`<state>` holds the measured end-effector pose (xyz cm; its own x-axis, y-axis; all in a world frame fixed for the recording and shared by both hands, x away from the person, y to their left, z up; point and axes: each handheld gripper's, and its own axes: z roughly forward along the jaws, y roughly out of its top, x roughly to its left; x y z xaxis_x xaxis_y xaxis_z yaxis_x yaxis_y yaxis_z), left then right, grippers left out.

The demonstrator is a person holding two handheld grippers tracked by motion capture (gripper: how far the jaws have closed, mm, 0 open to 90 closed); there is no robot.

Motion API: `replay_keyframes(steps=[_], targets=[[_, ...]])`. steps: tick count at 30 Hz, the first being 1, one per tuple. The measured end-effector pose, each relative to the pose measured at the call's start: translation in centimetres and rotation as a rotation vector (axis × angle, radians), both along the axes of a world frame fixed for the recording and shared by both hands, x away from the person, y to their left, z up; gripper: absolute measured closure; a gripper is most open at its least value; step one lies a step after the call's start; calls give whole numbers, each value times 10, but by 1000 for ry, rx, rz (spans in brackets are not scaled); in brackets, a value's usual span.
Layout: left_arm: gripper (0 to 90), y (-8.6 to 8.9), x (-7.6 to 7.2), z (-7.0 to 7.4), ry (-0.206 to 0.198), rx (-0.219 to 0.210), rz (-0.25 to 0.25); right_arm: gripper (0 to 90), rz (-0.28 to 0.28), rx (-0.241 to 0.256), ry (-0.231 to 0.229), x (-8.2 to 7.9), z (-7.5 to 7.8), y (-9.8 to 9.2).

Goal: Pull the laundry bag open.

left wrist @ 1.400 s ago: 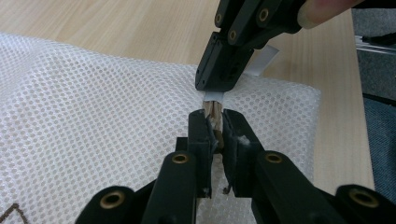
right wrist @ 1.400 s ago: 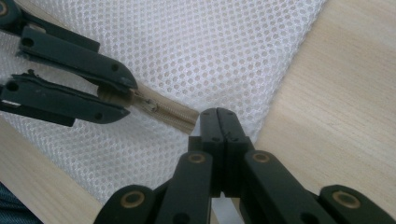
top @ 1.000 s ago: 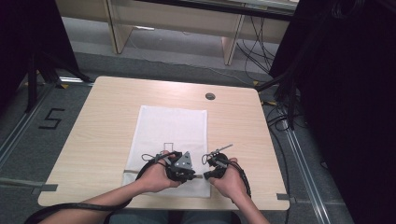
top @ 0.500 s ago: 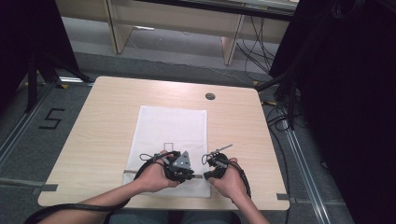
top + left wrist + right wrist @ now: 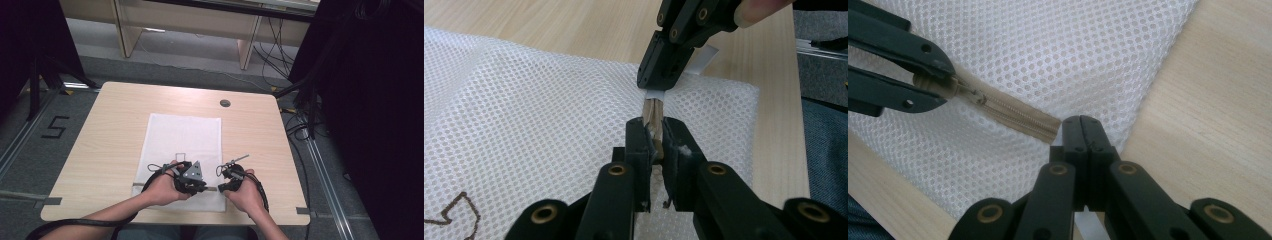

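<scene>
A white mesh bag (image 5: 182, 135) lies flat on the wooden table (image 5: 110, 135), with a beige zipper (image 5: 1015, 114) along its near edge. My left gripper (image 5: 204, 188) is shut on the beige zipper pull (image 5: 653, 114), near the bag's right end. My right gripper (image 5: 220, 189) faces it from the right, shut on a white tab (image 5: 655, 94) at the zipper's end. In the right gripper view the right gripper (image 5: 1081, 131) has its jaws pressed together at the zipper's tip, and the left gripper (image 5: 945, 82) holds the pull a short way off. Both hands rest at the table's front edge.
A small dark outline drawing (image 5: 181, 156) marks the bag's middle. A round cable grommet (image 5: 225, 103) sits in the tabletop at the back right. Floor rails and cables run along the table's right side (image 5: 300, 130). Bare wood lies left of the bag.
</scene>
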<state>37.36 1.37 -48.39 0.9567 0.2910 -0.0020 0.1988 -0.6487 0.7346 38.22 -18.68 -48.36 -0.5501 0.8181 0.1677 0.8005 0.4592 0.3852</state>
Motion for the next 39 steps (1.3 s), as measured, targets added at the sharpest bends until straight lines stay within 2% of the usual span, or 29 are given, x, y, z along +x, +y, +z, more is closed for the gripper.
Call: replay_keyframes(steps=[11,21,39], targets=[[817,4,0,2,2,-1,4,900,12,4,-6,1,0,-1],[817,9,-1,4,8,-4,9,900,-10,-2,4,-1,0,0],[817,17,-1,8,7,-6,14,900,-8,-3,2,-1,0,1]])
